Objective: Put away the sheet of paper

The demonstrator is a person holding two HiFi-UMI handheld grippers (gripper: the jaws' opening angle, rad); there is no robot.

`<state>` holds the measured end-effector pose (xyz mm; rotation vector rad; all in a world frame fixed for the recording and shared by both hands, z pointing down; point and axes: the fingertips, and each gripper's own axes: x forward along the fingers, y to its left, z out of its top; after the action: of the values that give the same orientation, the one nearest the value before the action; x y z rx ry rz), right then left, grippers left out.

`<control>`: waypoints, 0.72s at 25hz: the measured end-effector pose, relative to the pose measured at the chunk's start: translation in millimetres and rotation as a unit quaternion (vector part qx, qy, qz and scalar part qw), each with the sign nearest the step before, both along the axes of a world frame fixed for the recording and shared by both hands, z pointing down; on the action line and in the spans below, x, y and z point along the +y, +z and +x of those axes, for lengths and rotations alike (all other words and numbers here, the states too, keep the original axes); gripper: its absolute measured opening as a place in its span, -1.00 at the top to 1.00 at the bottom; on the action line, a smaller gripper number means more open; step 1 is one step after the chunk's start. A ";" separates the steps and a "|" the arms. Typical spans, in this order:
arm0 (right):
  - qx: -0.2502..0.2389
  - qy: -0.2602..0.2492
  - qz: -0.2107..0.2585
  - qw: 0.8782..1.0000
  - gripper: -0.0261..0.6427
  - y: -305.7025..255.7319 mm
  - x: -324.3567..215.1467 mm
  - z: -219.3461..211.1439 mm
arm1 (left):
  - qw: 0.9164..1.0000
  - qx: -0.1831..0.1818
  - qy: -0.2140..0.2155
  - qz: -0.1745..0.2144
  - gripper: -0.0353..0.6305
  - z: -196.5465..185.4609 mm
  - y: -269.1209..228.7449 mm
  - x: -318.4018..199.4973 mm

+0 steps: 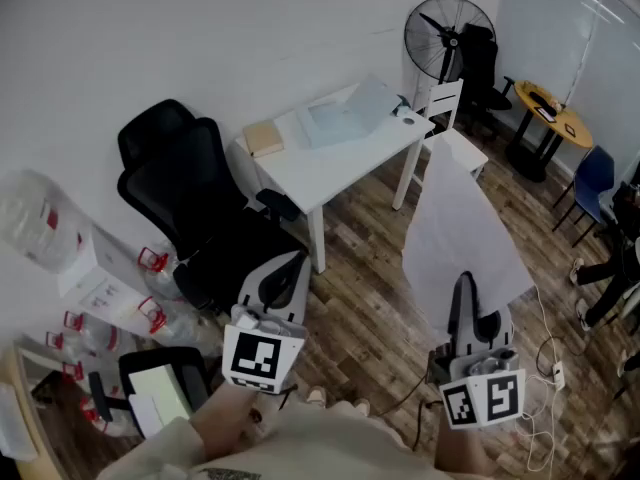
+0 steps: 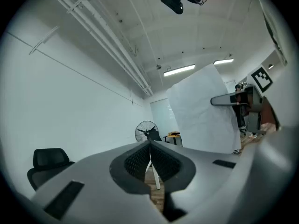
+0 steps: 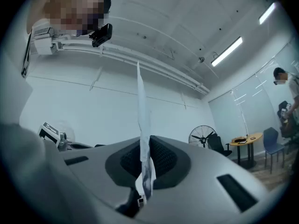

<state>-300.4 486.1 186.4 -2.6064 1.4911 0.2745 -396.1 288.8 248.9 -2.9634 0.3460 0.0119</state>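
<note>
A white sheet of paper (image 1: 458, 230) stands upright in the air, its lower edge pinched in my right gripper (image 1: 466, 290), which is shut on it. The right gripper view shows the sheet edge-on (image 3: 142, 115), rising from between the closed pads of that gripper (image 3: 145, 158). My left gripper (image 1: 287, 266) hovers to the left over the black chair, shut with nothing in it. From the left gripper view (image 2: 150, 158) the sheet (image 2: 201, 111) hangs to the right, apart from it. A clear plastic folder (image 1: 345, 120) lies on the white table (image 1: 335, 168).
A black office chair (image 1: 195, 193) stands left of the table, and a thin tan book (image 1: 263, 138) lies on the table's left end. Behind are a standing fan (image 1: 447, 30) and a white chair (image 1: 450, 118). Cables (image 1: 545, 368) trail over the wooden floor. Clutter sits bottom left.
</note>
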 end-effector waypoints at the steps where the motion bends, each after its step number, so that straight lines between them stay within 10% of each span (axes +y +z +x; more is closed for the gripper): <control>1: 0.002 0.004 -0.001 1.000 0.86 0.5 -3.0 0.7 | 1.000 0.000 0.001 0.000 0.83 0.4 0.6 -3.2; 18: -0.021 0.002 -0.010 1.000 0.86 13.9 -37.7 5.6 | 1.000 0.010 0.005 -0.016 0.83 -5.6 7.3 -36.7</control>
<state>-294.8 448.4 200.3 -2.6149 1.4819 0.2044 -401.6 252.1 256.1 -2.9992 0.3380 0.0363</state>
